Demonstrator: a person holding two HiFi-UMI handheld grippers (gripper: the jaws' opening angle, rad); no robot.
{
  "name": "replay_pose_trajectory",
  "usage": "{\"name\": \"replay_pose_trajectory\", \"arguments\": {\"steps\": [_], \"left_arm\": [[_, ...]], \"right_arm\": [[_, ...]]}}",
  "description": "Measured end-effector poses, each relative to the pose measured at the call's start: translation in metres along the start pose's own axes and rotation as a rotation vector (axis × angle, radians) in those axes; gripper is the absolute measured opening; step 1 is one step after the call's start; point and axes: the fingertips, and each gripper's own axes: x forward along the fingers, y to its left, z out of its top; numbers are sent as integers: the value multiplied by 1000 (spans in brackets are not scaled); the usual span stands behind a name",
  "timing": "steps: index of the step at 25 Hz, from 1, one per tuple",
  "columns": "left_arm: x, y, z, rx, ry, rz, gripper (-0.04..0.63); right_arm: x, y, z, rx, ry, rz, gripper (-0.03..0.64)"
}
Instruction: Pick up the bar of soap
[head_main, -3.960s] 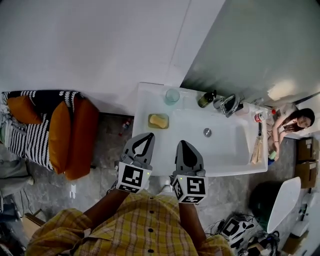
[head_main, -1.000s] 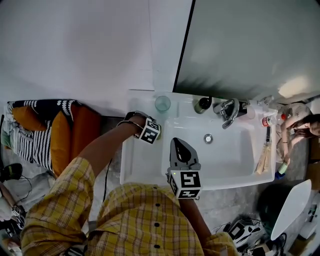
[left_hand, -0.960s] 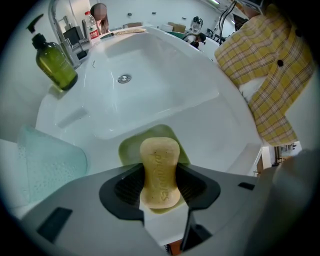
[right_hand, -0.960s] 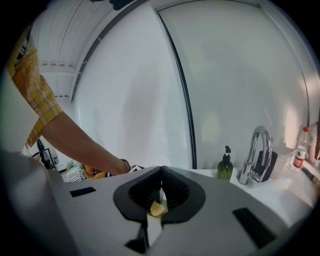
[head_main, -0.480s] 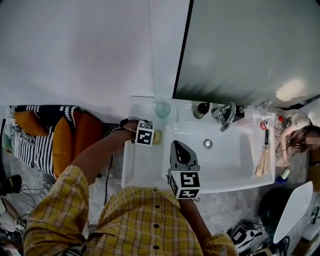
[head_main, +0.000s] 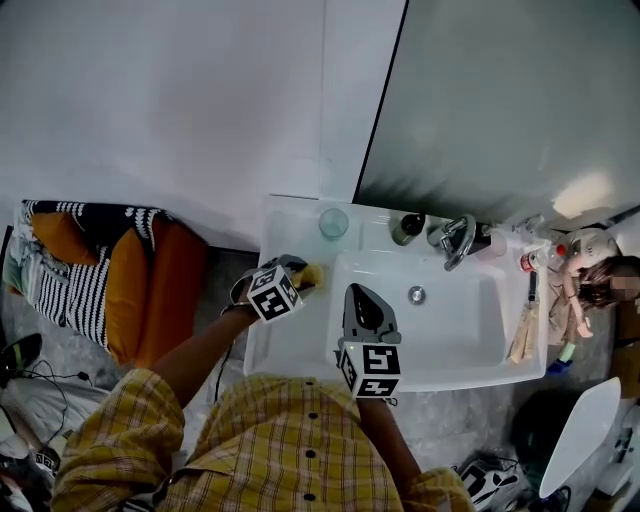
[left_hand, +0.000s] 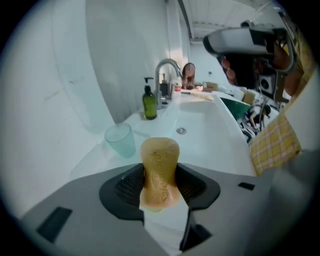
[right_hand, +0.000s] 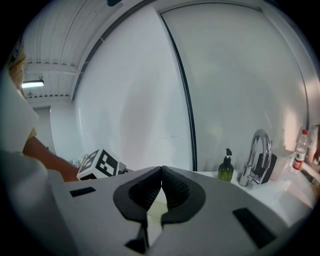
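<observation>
Two jaws of the left gripper (head_main: 297, 277) pinched the soap (left_hand: 159, 167); pickup seemed nearly done, needing a steady lift. Right gripper (head_main: 362, 295) sat pressed together, empty.

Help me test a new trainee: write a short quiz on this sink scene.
1. True or false: the right gripper holds the soap.
2. Which stands just beyond the soap in the left gripper view? A) cup B) towel C) comb
3. Fill in: the left gripper is shut on the ___.
Key: 1 false, its jaws are together with nothing between them. 2 A. 3 soap.
</observation>
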Motion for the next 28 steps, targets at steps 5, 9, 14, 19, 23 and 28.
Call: {"name": "replay_pose_trajectory", "arguments": {"steps": [5,9,14,19,23,28], "left_arm": [[-48,7,42,-257,-270,175,202],[-81,10,63,-318,-391,280,202],[-127,13,86,-343,-515,395,202],[-159,7,98,-385,-643,510,202],[-167,-2,96,-388,-676,550,202],[-174,-3,96,-352,-678,586,202]], "right_arm": [[3,2,6,-10,-19,-9,17],[5,6,11,-12,-38,-11,17],[8,7,21,-1,-68,-22,18],[9,0,24,20,-104,-49,18],[9,5,20,1,-110,-44,18],[9,11,16,-5,-114,-10,17]]}}
